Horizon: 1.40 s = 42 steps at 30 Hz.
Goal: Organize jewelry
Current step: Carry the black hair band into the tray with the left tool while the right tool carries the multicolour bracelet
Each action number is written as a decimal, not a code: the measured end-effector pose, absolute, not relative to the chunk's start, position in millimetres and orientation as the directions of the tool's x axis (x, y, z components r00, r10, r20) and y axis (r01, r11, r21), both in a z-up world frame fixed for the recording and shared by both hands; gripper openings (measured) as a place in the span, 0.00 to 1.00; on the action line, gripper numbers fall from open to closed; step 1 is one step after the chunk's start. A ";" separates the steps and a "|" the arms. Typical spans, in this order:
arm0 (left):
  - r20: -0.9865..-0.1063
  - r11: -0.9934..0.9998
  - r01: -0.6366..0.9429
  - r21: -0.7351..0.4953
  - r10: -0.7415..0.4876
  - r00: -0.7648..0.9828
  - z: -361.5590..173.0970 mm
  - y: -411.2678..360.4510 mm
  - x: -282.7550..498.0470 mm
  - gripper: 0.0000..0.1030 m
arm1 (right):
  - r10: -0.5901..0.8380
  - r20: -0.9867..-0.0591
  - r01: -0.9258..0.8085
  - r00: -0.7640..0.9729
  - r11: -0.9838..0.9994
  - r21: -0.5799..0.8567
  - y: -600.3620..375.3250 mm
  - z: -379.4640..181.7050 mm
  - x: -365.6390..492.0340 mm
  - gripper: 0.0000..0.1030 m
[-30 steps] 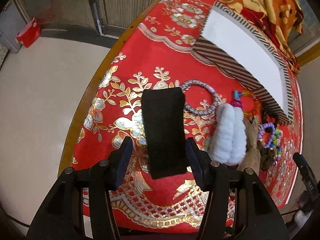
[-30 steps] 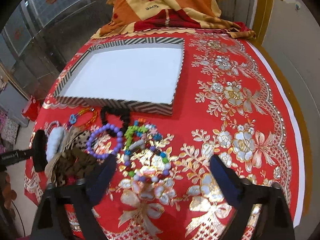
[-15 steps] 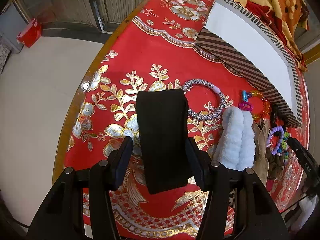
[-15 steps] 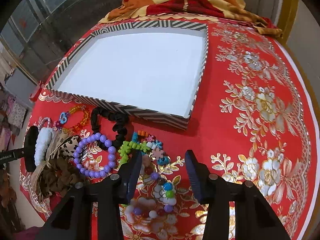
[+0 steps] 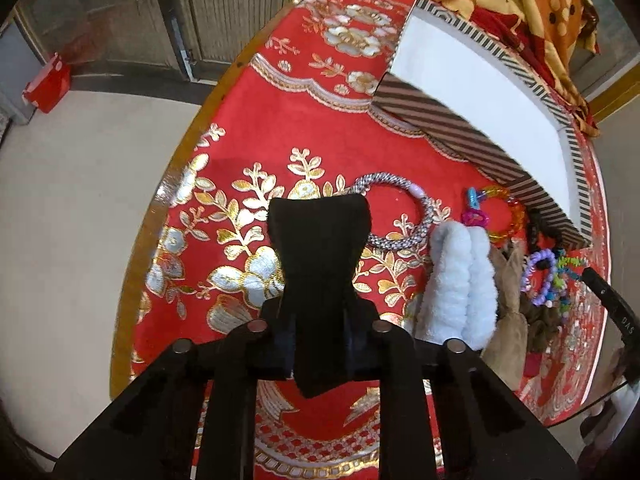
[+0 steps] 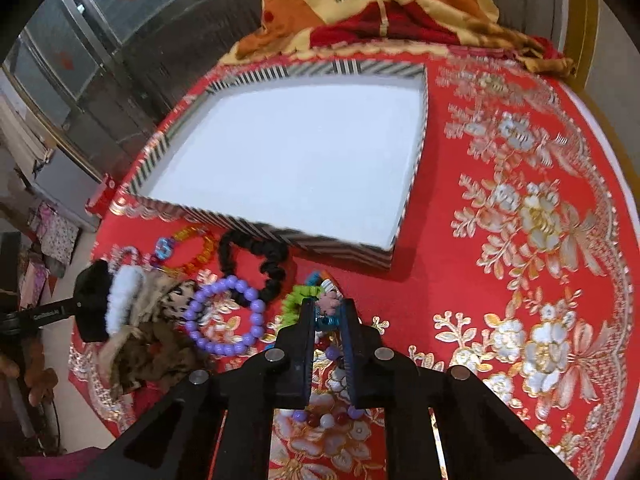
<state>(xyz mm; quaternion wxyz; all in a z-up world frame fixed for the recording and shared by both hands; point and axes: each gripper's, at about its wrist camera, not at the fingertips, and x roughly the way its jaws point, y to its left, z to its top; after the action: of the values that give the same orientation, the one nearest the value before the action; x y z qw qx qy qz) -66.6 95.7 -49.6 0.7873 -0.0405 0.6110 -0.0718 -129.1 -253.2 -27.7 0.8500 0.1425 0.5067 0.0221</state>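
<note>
Left wrist view: the left gripper [image 5: 318,332] has just been closing and now pinches a black fabric band [image 5: 318,264]. The band is squeezed narrow between the jaws and flares wide above them; its lower end hangs below the jaws, and the jaws hide the part inside the grip. The band covers part of a grey braided bracelet [image 5: 400,208] lying on the red and gold tablecloth [image 5: 248,152]. To the right lie a white fluffy scrunchie [image 5: 460,284], a brown patterned scrunchie [image 5: 516,308] partly hidden behind it, an orange bead bracelet [image 5: 506,216], a purple bead bracelet [image 5: 538,272] and small green beads, too small to tell apart. The striped tray [image 5: 432,120] is cut off by the fisheye edge; the visible white floor holds nothing.

Right wrist view: the right gripper [image 6: 326,312] has just been closing; its jaws stand nearly pressed together on a strand of a mixed bead bracelet [image 6: 326,322]. The fingers hide most of this strand; more of its beads show below them. The striped tray [image 6: 280,236] lies beyond, its white interior empty. A black scrunchie [image 6: 256,252] lies just in front of the tray wall, with the purple bead bracelet [image 6: 224,316] overlapping it. The left gripper shows at the left edge, blurred, holding the black fabric band [image 6: 92,300].
</note>
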 end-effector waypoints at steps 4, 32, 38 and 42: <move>-0.945 0.979 0.082 -0.186 -0.201 0.256 -32.6 99.0 -68.9 0.14 | 0.193 -0.834 0.094 0.517 0.956 0.280 -252.0 -6.8 -134.0 0.11; -0.894 0.972 0.206 -0.109 -0.187 0.408 41.0 23.4 17.6 0.14 | 0.271 -0.752 -0.086 0.601 0.957 0.276 -219.0 67.8 -58.5 0.11; -0.906 0.975 0.209 -0.080 -0.158 0.393 29.5 -0.8 41.4 0.14 | 0.315 -0.760 -0.135 0.568 0.947 0.292 -204.9 59.9 -31.5 0.11; -0.915 0.976 0.207 -0.068 -0.144 0.377 21.3 -12.2 57.1 0.14 | 0.338 -0.766 -0.160 0.547 0.940 0.300 -196.5 54.2 -15.9 0.11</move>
<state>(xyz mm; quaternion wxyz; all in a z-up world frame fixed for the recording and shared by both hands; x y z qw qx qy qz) 57.1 -12.2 21.3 0.8294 0.0290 0.5478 -0.1058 -15.9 -196.5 54.2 0.8740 0.0979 0.4541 0.1424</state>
